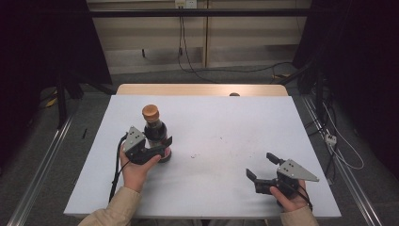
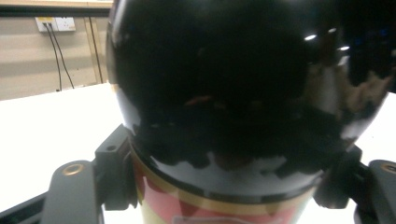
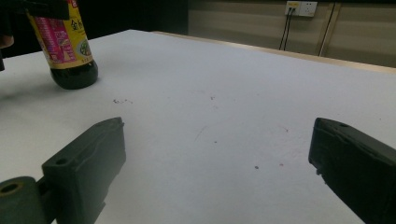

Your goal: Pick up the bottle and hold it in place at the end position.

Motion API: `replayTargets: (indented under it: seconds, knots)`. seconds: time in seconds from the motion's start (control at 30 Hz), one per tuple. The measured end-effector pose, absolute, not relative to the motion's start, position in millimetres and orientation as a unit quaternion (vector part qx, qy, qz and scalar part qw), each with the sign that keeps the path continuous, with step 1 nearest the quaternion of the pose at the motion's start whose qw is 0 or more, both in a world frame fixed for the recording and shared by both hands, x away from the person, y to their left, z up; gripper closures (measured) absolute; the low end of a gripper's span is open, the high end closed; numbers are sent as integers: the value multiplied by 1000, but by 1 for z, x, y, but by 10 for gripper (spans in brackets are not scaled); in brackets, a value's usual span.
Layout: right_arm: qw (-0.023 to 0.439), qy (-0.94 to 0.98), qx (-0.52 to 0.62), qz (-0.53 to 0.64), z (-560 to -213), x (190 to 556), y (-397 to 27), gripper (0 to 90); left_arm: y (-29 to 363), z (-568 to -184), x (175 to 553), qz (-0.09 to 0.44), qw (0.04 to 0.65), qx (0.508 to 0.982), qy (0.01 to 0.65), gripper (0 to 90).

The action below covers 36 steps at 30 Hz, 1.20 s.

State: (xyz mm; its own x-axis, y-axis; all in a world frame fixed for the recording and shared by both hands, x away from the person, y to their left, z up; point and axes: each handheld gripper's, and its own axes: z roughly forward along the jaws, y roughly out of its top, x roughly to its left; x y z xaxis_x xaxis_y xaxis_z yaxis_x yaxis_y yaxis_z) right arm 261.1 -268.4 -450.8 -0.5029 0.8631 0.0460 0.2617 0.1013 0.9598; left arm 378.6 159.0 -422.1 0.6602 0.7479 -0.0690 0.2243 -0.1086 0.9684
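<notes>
On the left of the white tabletop [image 1: 211, 122] stands an upright dark glass sauce bottle [image 1: 155, 132] with a tan round cap and a red-and-yellow label. The left gripper [image 1: 162, 147] is clenched around the bottle's lower body, its black jaws pressing on either side at the label. Well apart, near the front right edge, the right gripper [image 1: 261, 166] rests with jaws spread wide, nothing between them.

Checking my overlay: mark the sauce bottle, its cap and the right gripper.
sauce bottle [image 1: 155, 132], high view, dark body.
cap [image 1: 150, 111], high view, top.
right gripper [image 1: 261, 167], high view, between its fingertips.
</notes>
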Motion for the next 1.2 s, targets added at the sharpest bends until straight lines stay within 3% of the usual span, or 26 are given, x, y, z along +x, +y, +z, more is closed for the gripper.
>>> replayTargets:
  seconds: [1.2]
  knots:
    - [283, 683, 406, 537, -450, 261, -270, 41, 143, -404, 393, 236, 584, 713, 308, 304]
